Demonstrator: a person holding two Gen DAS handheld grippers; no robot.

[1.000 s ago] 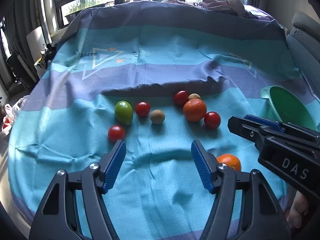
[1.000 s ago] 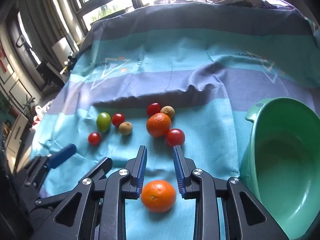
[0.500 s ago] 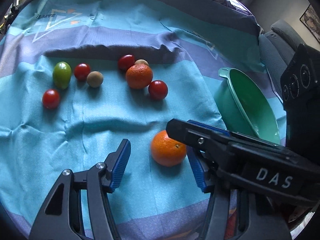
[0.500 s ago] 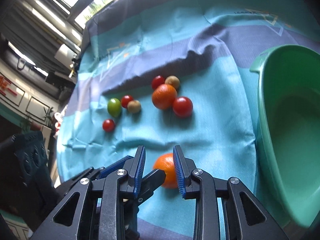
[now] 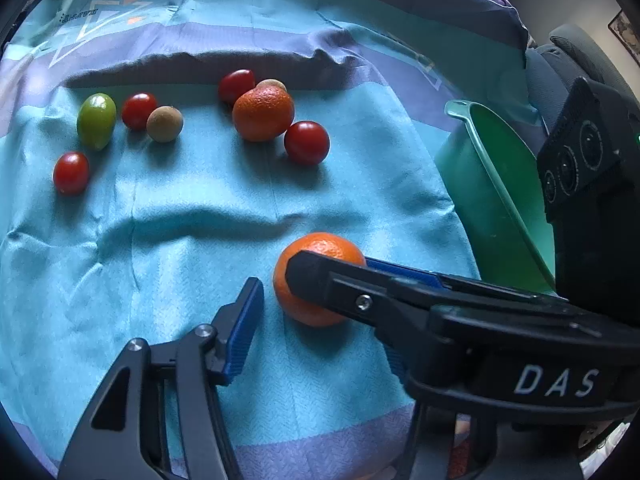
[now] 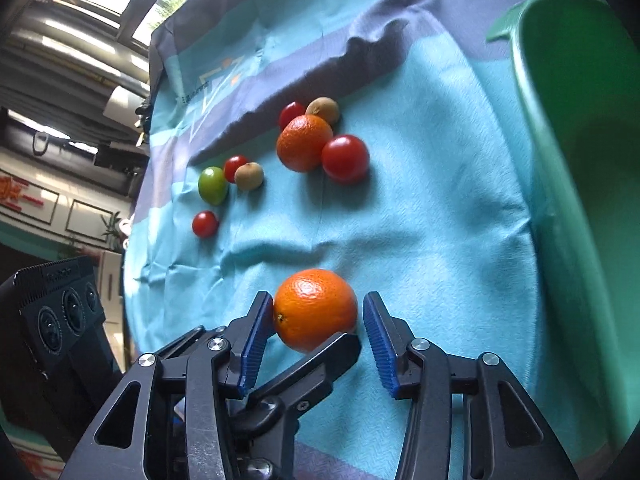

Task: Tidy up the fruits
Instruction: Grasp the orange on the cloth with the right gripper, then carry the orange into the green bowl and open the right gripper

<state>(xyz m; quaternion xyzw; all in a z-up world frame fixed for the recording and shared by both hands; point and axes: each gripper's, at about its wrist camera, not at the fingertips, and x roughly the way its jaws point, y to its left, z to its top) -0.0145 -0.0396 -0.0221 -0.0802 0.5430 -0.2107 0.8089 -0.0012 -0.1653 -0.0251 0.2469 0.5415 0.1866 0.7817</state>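
An orange (image 6: 316, 309) lies on the blue cloth between the blue pads of my open right gripper (image 6: 320, 320); its left pad touches the fruit, the right pad stands apart. In the left wrist view the same orange (image 5: 320, 256) is partly covered by the right gripper's finger (image 5: 340, 284). My left gripper (image 5: 320, 320) is open around it, with its right finger hidden. Further back lie a second orange (image 5: 263, 113), red tomatoes (image 5: 307, 142), a green tomato (image 5: 96, 120) and brown fruits (image 5: 164, 123). A green bowl (image 6: 580, 140) stands at the right.
The cloth (image 5: 180, 240) is wrinkled, with a raised fold behind the fruits. A grey chair (image 5: 576, 52) stands beyond the bowl. A window and wall fittings (image 6: 80, 40) are at the far left.
Both grippers have closed in on the near orange. The right gripper has opened wider and now straddles the orange. The left gripper moved forward and right.
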